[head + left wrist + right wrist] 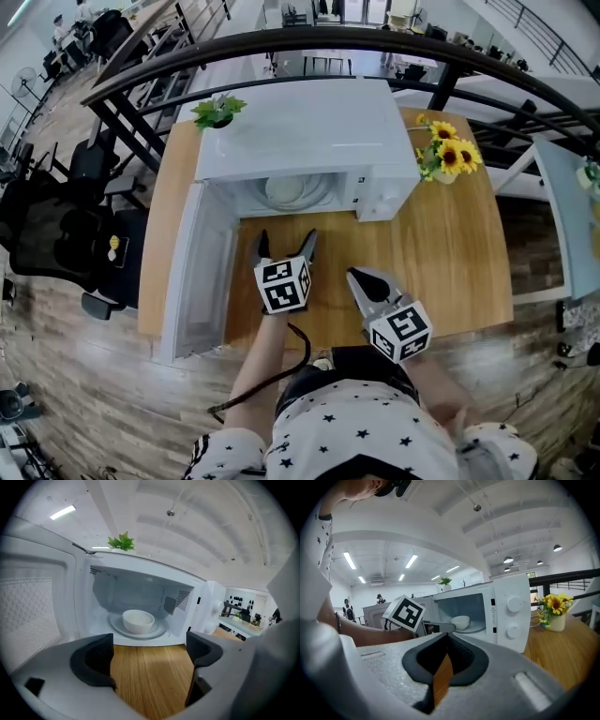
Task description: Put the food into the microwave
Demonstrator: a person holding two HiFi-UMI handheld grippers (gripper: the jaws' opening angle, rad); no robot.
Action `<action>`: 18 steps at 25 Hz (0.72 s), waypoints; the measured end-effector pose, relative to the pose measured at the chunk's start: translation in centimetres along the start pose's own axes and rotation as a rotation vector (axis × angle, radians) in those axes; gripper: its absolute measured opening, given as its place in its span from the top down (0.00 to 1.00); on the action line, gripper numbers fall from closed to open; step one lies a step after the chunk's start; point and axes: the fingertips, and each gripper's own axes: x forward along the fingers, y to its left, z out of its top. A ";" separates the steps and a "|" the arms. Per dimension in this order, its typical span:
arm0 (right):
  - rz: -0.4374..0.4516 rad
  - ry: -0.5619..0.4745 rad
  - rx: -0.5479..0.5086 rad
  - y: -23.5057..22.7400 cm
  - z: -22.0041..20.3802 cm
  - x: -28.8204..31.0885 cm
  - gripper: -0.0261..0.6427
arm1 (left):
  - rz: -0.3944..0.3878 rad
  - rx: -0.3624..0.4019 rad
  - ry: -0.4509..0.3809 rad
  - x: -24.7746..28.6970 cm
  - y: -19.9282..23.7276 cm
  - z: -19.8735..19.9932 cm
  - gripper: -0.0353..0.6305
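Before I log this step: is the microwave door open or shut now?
Open: the door stands out leftward, and the white bowl shows inside the microwave.

The microwave (309, 131) sits at the back of your desk (450, 253), its door (197, 272) open to the left. The bowl (138, 620) rests inside on the turntable (159, 631). A plant (217, 111) stands on its top left corner, with sunflowers (448, 155) to its right. Your left gripper (287, 239) is before the opening, and your right gripper (361, 278) is beside it, nearer you.
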 end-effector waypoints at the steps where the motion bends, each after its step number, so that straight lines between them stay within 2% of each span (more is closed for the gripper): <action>1: -0.001 -0.004 -0.001 0.2 0.1 -0.2 0.95 | -0.005 -0.007 -0.006 -0.7 -0.2 0.1 0.21; 8: -0.004 -0.032 -0.016 2.1 0.2 -1.8 0.95 | -0.038 -0.033 -0.029 -5.6 -1.5 -0.4 0.21; 10: -0.003 -0.038 -0.021 2.9 0.2 -2.3 0.95 | -0.043 -0.042 -0.031 -7.2 -1.7 -0.7 0.24; 18: -0.014 -0.066 -0.047 4.9 0.5 -4.2 0.95 | -0.023 -0.065 -0.069 -13.0 -1.8 -1.3 0.60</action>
